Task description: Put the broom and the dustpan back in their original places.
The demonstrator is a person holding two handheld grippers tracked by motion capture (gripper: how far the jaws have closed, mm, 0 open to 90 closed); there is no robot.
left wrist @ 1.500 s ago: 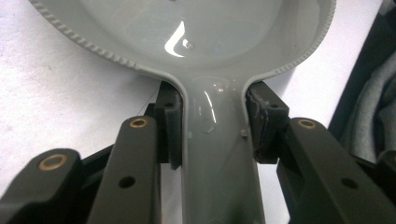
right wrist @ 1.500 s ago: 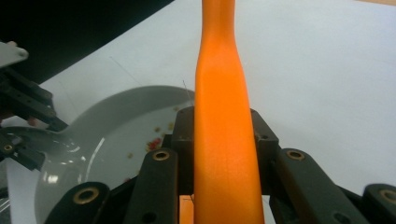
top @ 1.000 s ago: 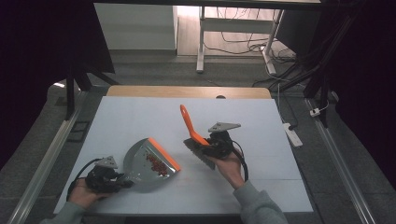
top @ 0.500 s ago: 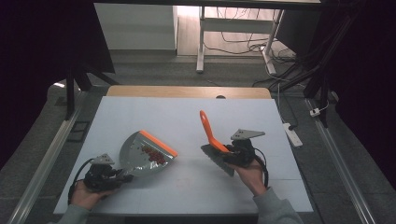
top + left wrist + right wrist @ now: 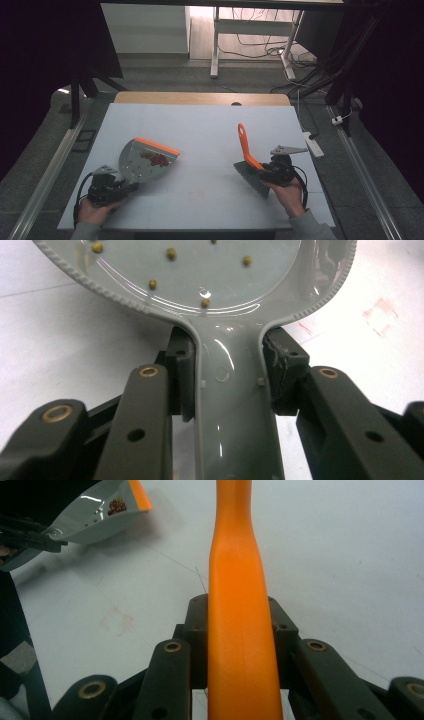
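1. A person sits at the near edge of a white table (image 5: pixel 200 125), holding a two-jaw gripper in each hand.
2. The left gripper (image 5: pixel 117 186), at the near left, is clenched on the grey handle of a dustpan (image 5: pixel 142 161). In the left gripper view its jaws press both sides of the handle, so the pan stays steady.
3. The dustpan reaches away from the hand toward the table's middle. Its orange lip (image 5: pixel 157 146) is on the far side.
4. A small heap of reddish beads (image 5: pixel 155 159) lies inside the pan just behind the lip. A few scattered beads (image 5: pixel 171 253) show on the pan floor in the left gripper view. The pan seems held level so that nothing rolls out.
5. The right gripper (image 5: pixel 263 169), at the near right, grasps a hand brush (image 5: pixel 248 162) by its orange handle. The jaws pinch the handle on both sides.
6. The handle slants up and away, and the dark bristles (image 5: pixel 251 178) sit low by the table.
7. Brush and pan are well apart, with bare table between them. This suggests the sweeping is finished.
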